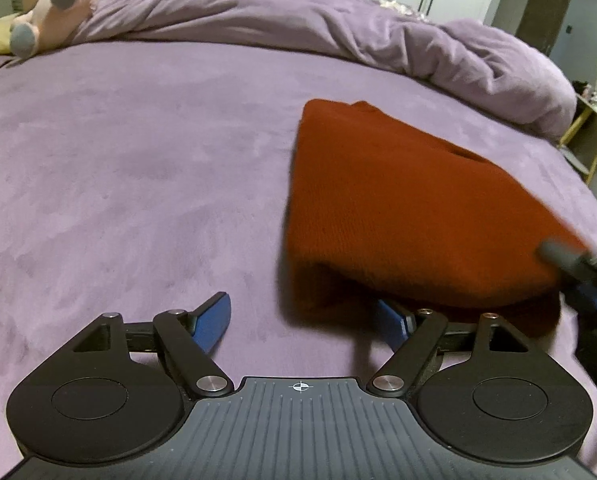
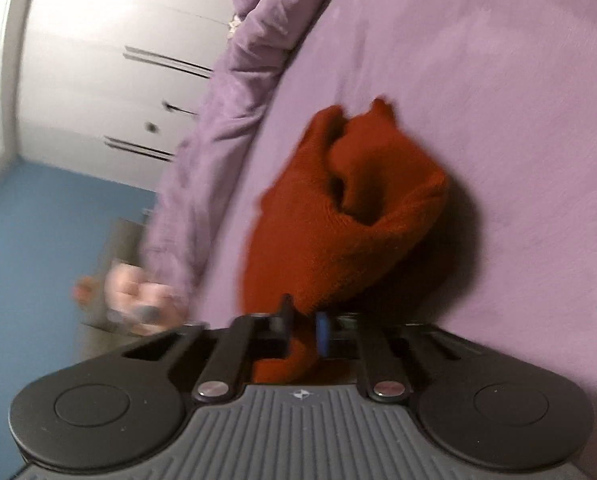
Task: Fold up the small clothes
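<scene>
Left wrist view: left gripper (image 1: 304, 320) spread wide, empty, low over the purple bed sheet (image 1: 138, 168).
Ahead-left, pink plush toy (image 1: 54, 4) with grey pads; ahead-right, rust-red knitted garment (image 1: 410, 208), ribbed, folded, partly lifted off the sheet. Right gripper (image 2: 302, 330) pinched tight on the garment's near edge; rumpled purple duvet (image 2: 234, 92) left of it. No readable writing.

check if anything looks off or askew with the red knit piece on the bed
The red knit garment is bunched and lifted at one end, pinched in the right gripper, not flat on the purple bed.
</scene>
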A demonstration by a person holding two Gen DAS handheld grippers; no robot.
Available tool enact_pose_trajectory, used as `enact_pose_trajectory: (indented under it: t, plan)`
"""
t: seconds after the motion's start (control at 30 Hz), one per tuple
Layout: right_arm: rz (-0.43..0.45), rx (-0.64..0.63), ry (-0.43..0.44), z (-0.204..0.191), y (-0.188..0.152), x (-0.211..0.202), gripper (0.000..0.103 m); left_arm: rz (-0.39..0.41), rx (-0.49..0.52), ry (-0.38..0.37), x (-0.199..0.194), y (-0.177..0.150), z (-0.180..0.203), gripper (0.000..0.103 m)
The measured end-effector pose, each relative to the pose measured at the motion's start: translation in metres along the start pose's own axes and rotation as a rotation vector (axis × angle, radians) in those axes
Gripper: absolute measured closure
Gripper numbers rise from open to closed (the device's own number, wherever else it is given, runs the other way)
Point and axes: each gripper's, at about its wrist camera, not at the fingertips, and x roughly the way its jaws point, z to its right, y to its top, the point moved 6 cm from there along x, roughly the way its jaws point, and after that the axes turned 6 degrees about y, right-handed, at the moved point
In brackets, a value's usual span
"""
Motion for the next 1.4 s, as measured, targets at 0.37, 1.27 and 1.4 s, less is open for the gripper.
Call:
enact_pose_trajectory:
  t: [0.37, 1.27, 1.4]
  plan:
    - [0.017, -0.160, -0.248, 0.019, 0.015, -0.027, 0.096, -0.039, -0.061, -0.035, 0.007, 0.013, -0.025, 0.018]
    - [-0.147, -0.690, -0.679, -0.024, -0.057, -0.070, 0.056, -0.102, 0.030, 0.017, -0.066, -0.005, -0.013, 0.016]
    - [-0.170, -0.710, -0.681, -0.029, -0.060, -0.065, 0.056, -0.092, 0.038, 0.022, -0.069, 0.003, -0.010, 0.014]
